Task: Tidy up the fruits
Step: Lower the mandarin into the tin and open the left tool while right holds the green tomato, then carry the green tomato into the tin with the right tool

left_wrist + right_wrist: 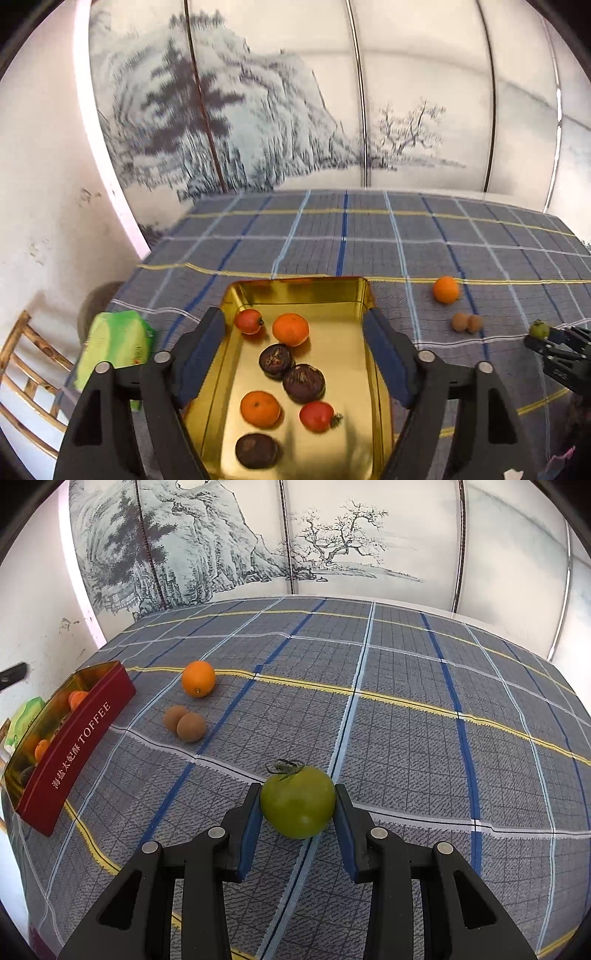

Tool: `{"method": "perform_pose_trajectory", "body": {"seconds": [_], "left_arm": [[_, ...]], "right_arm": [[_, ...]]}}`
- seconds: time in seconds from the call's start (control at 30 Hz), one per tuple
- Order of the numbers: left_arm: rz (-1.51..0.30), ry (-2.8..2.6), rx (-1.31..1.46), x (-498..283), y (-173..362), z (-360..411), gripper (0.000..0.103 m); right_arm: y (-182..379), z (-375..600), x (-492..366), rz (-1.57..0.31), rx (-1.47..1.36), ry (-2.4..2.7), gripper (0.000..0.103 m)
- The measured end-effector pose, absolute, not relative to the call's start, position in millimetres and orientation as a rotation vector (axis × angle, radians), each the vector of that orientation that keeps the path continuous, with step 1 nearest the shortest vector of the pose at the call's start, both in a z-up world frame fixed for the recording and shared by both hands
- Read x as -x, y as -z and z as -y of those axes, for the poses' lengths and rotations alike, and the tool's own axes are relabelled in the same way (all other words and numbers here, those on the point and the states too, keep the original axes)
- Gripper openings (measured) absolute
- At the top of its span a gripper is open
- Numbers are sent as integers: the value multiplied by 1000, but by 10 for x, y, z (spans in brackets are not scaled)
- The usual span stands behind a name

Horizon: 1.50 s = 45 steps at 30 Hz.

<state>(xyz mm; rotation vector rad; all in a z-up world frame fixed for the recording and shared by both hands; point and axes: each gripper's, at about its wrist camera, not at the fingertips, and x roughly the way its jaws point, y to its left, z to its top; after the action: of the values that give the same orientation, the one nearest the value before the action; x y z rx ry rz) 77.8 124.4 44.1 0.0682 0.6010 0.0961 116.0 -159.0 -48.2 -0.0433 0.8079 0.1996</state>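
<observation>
The right hand-held gripper (297, 808) is clenching the round green tomato (297, 800) low in the frame centre, while the left hand-held gripper (295, 354), released, is hovering over the gold-lined toffee tin (306, 295); next, carrying it there seems likely.

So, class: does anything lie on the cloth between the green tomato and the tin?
Yes. The green tomato sits in the right gripper; two small brown fruits lie roughly between it and the tin.
</observation>
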Motion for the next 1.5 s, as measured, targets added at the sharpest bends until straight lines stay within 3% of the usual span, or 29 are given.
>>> {"method": "perform_pose_trajectory", "body": {"seconds": [0.13, 0.37, 1.03, 1.5], "left_arm": [[-556, -98, -87, -502, -550, -1189, 89], [-519, -76, -109, -204, -613, -1108, 93], [-539, -119, -41, 183, -419, -1580, 97], [-563, -175, -29, 337, -259, -1930, 97]], "right_arm": [[475, 1573, -1105, -802, 35, -204, 38], [390, 1405, -924, -792, 37, -241, 38], [-407, 431, -474, -666, 103, -475, 38], [-344, -552, -696, -705, 216, -632, 38]]}}
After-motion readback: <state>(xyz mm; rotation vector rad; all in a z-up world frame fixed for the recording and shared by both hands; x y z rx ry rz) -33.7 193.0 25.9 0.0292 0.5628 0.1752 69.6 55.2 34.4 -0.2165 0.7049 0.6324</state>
